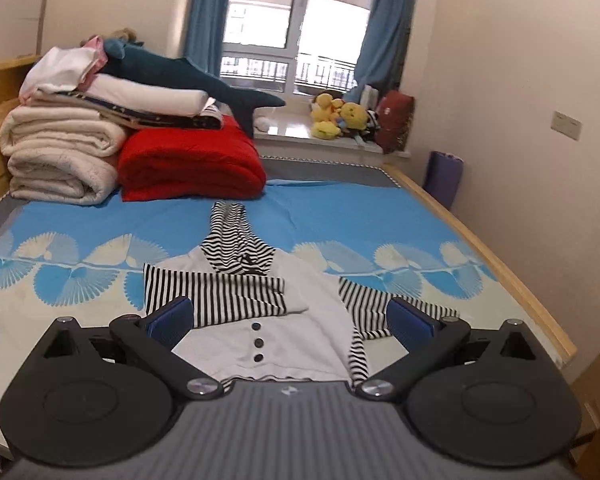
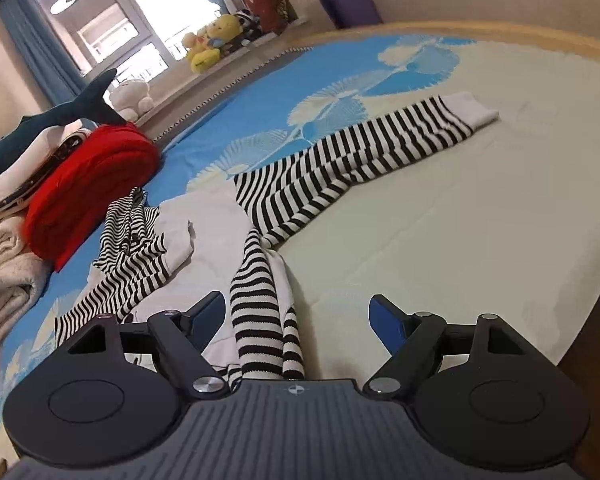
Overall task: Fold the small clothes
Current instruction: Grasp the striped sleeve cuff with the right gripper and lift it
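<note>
A small white top [image 1: 268, 332] with black-and-white striped sleeves and a striped hood [image 1: 236, 240] lies spread on the bed [image 1: 380, 208], on the blue-and-cream sheet, toward the near edge. Three dark buttons [image 1: 257, 343] run down its front. In the left wrist view one striped sleeve [image 1: 216, 294] lies folded across the chest, and the hood points toward the far edge of the bed. In the right wrist view the other sleeve [image 2: 360, 160] stretches out flat over the cream part of the sheet toward the bed's wooden side edge, its white cuff [image 2: 474, 110] at the end.

The left gripper [image 1: 288, 314] hovers over the top's lower front with its jaws spread wide, nothing between the pads. The right gripper [image 2: 298, 316] has its jaws released too; a striped strip of the garment lies below the gap, apart from both pads.

At the far left corner of the bed sit a folded red blanket [image 1: 192, 164], cream blankets [image 1: 60, 152] and a shark plush [image 1: 188, 76]. Yellow plush toys [image 1: 336, 118] rest on the windowsill.
</note>
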`<action>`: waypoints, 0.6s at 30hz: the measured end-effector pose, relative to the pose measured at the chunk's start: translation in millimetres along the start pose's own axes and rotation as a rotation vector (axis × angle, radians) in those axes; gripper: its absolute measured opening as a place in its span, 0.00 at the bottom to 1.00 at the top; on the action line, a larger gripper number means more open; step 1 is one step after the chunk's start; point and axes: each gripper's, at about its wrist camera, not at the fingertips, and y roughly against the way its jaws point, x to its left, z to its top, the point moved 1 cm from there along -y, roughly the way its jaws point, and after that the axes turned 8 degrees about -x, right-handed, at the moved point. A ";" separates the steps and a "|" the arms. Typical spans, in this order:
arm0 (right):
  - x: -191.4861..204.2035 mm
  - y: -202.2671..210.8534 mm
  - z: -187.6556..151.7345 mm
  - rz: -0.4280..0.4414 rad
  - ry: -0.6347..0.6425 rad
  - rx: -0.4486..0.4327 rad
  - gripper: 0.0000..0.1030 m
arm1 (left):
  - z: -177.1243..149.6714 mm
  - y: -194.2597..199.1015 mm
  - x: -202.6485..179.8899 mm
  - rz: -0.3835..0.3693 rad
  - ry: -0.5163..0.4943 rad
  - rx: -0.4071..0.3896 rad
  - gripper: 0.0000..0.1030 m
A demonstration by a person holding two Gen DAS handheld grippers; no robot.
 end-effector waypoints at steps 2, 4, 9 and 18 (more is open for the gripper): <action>-5.4 -7.9 10.2 0.029 -0.058 0.024 0.78 | -4.6 -27.5 14.9 0.014 0.015 0.028 1.00; -15.4 -18.0 30.8 0.060 -0.127 0.033 0.78 | -12.4 -61.3 38.3 0.041 0.063 0.076 1.00; -77.3 -64.1 100.5 -0.087 -0.293 -0.124 0.79 | -49.2 -179.3 118.5 0.239 0.156 0.140 1.00; -179.4 -167.6 141.1 -0.379 -0.569 -0.190 0.81 | -130.0 -350.1 240.9 0.541 0.212 0.223 1.00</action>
